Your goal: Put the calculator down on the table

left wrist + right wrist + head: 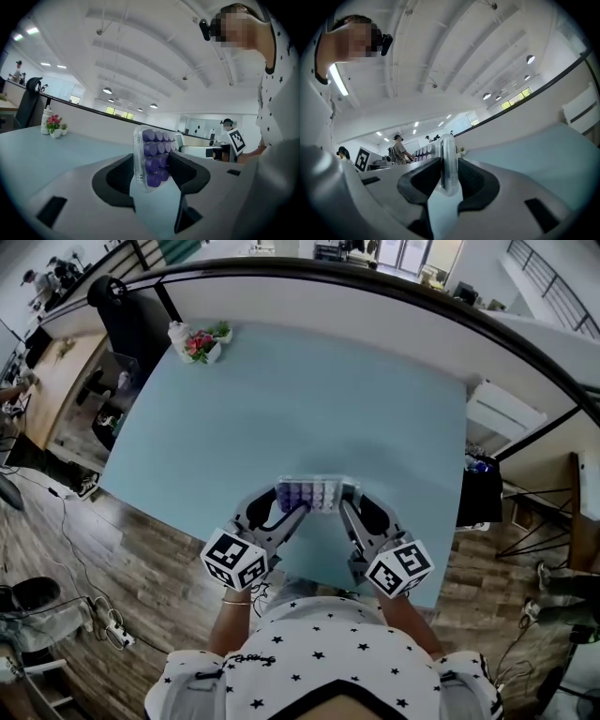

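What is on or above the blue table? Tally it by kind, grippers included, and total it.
calculator: 1
grippers: 2, left gripper and right gripper, both clamping it
potted plants: 2, pink flowers and small green plant
white bottle-shaped object: 1
total: 6

Ceiling lights shine bright; fisheye edges seem blurred.

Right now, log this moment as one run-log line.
left gripper: shut on calculator | right gripper: shut on calculator | calculator: over table, near edge | set-down: cannot tell

clear calculator, purple keys, gripped both ends
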`<action>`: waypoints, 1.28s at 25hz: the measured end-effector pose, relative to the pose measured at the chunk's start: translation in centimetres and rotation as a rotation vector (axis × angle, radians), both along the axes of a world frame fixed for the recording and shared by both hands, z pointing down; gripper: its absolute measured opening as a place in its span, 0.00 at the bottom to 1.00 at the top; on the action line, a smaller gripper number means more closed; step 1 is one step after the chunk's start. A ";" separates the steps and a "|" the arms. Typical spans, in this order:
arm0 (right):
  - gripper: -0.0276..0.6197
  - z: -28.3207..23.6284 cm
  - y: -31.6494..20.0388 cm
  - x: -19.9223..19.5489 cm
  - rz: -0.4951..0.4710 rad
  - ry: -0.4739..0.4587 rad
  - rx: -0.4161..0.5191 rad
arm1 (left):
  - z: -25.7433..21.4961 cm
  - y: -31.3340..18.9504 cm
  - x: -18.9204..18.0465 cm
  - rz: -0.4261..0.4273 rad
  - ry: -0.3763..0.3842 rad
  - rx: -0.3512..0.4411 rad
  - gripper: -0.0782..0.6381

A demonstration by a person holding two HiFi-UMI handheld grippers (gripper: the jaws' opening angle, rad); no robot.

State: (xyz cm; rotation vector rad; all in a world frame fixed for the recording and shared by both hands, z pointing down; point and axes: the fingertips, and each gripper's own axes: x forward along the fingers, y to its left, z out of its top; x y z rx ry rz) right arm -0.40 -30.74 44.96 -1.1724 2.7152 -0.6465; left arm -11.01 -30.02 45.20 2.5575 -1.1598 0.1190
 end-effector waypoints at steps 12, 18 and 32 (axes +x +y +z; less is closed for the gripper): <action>0.20 3.8 -2.6 -3.0 0.080 0.029 -0.085 | 3.7 -3.3 -3.0 0.067 -0.002 -0.077 0.46; 0.20 5.5 -3.1 -3.9 0.110 0.054 -0.118 | 5.5 -4.1 -3.9 0.102 0.000 -0.108 0.46; 0.20 8.4 -5.1 -5.1 0.145 0.109 -0.182 | 8.6 -6.6 -5.0 0.147 0.003 -0.174 0.46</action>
